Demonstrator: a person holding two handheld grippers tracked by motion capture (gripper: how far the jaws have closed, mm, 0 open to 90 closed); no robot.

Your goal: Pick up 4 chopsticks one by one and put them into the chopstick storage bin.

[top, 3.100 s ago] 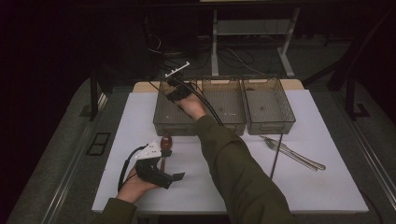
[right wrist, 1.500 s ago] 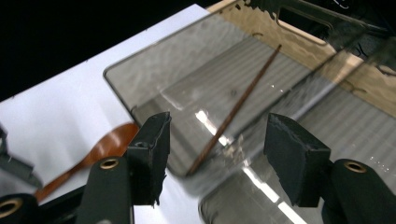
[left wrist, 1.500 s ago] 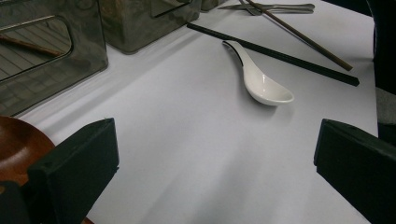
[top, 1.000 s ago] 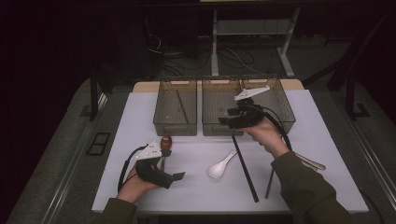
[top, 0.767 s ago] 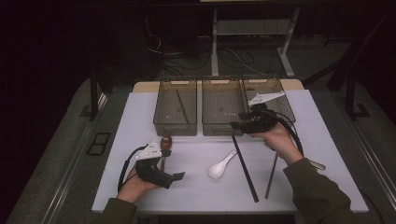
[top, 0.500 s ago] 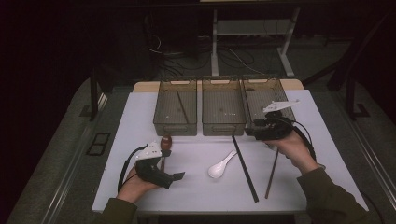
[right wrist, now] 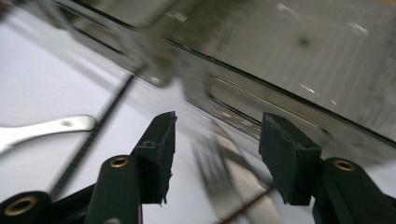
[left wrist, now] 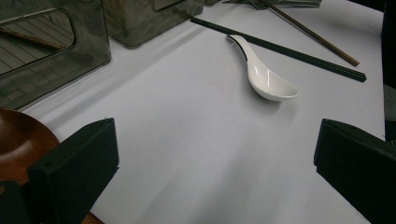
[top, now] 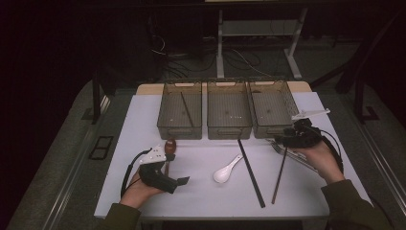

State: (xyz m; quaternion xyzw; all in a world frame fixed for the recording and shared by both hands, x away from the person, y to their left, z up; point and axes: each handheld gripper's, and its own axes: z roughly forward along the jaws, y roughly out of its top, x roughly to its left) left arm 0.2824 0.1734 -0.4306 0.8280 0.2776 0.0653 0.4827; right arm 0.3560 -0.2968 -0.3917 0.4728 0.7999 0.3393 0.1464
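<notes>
My right gripper [top: 281, 140] hovers low at the right of the white table, just in front of the right bin [top: 274, 109]. In the right gripper view my right gripper [right wrist: 217, 140] is open. Its jaws have just been closing a little, and nothing is pressed between them. A blurred metal fork [right wrist: 229, 163] lies on the table below the gap. My left gripper [top: 178, 180] rests open near the front left. A white spoon [left wrist: 266, 77] lies ahead of it, and a brown wooden spoon [left wrist: 18, 144] sits beside its left jaw.
Three mesh bins stand in a row at the back; the left bin [top: 181, 111] holds a brown stick, and the middle bin [top: 229, 111] looks empty. A black chopstick [top: 251, 173] and a brown chopstick [top: 279, 175] lie right of the white spoon [top: 227, 170].
My right hand has swung from above the middle bins to the right and down, ending low in front of the right bin. The left hand has stayed put.
</notes>
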